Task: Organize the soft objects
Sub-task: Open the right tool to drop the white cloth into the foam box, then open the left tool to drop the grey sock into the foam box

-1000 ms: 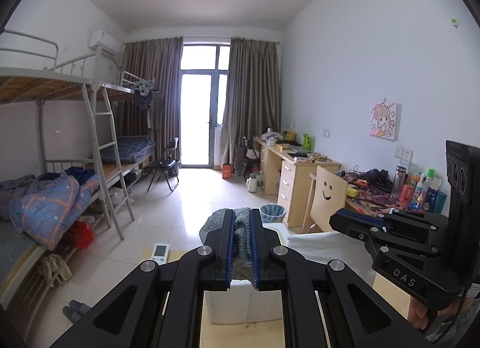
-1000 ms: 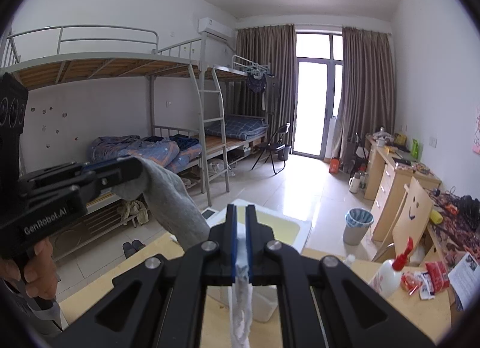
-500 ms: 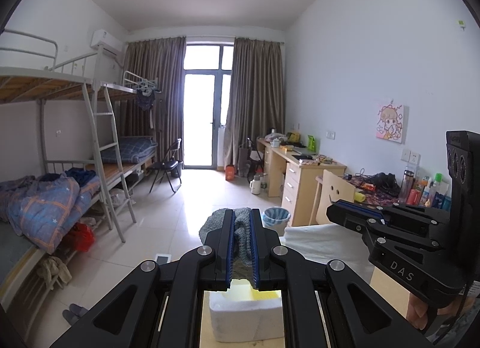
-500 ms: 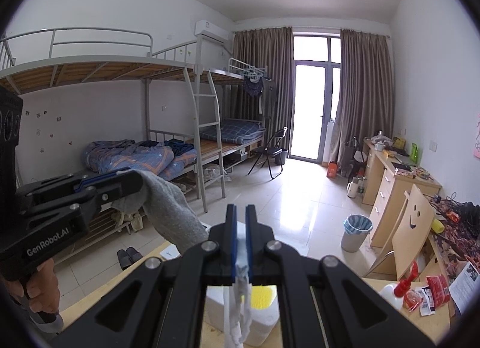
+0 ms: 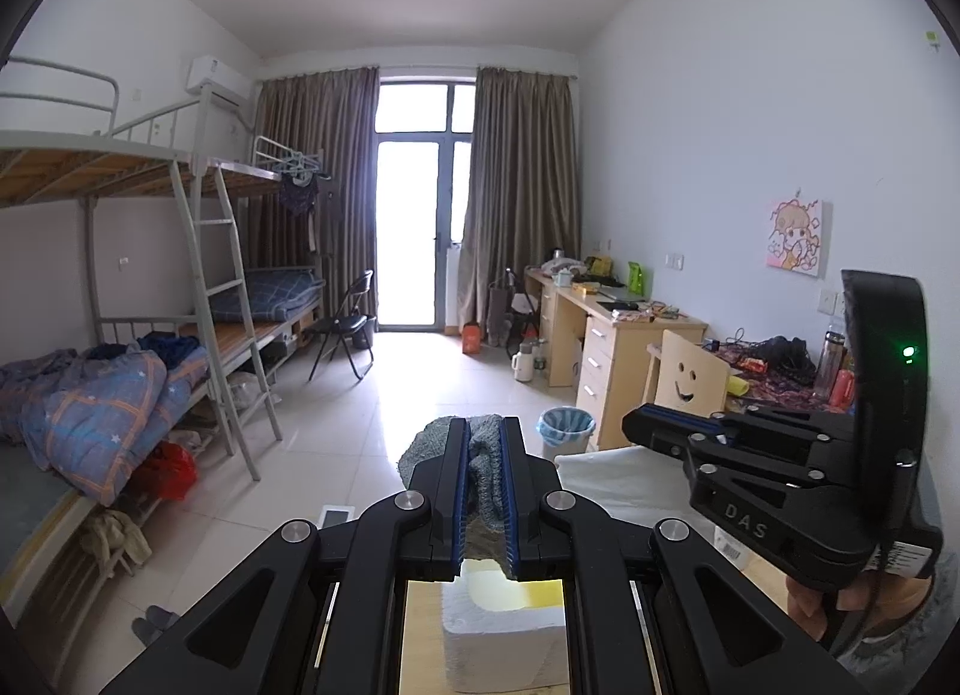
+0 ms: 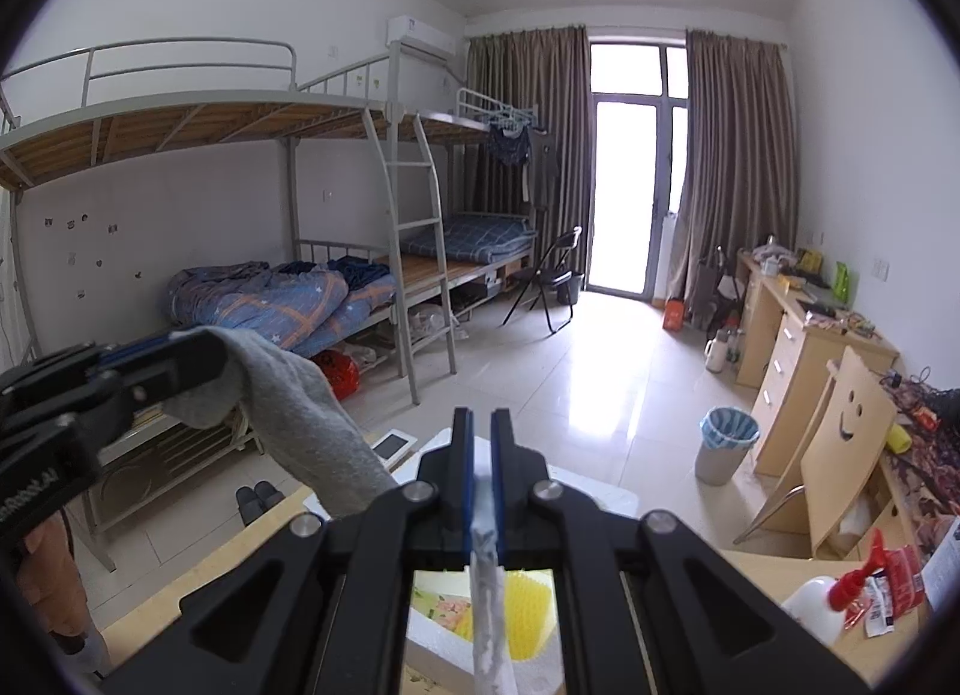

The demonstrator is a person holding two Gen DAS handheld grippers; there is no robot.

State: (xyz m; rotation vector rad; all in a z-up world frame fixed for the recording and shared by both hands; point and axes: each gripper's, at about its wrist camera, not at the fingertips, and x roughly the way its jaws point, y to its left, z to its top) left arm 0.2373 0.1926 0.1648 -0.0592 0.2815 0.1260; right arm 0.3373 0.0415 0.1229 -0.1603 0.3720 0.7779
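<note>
My left gripper (image 5: pixel 480 443) is shut on a grey knitted cloth (image 5: pixel 483 473) bunched between its blue pads, held high above a white foam box (image 5: pixel 504 638) on the wooden table. In the right wrist view the same grey cloth (image 6: pixel 300 419) hangs from the left gripper (image 6: pixel 204 350) at the left. My right gripper (image 6: pixel 480 437) is shut on a white cloth (image 6: pixel 489 593) that hangs down over the foam box (image 6: pixel 432 629), which holds a yellow item (image 6: pixel 528 605). The right gripper (image 5: pixel 636 425) also shows at the right of the left wrist view.
A wooden table (image 6: pixel 750 581) lies below, with a white spray bottle with a red trigger (image 6: pixel 828 605) and packets at its right. Beyond are bunk beds (image 6: pixel 270 299), a ladder, a folding chair (image 6: pixel 546 281), a bin (image 6: pixel 723 443), desks (image 6: pixel 798 347) and a smiley-face chair (image 6: pixel 846 413).
Both grippers have risen with their cloths; the foam box and table now sit lower in both views. Both grips are unchanged.
</note>
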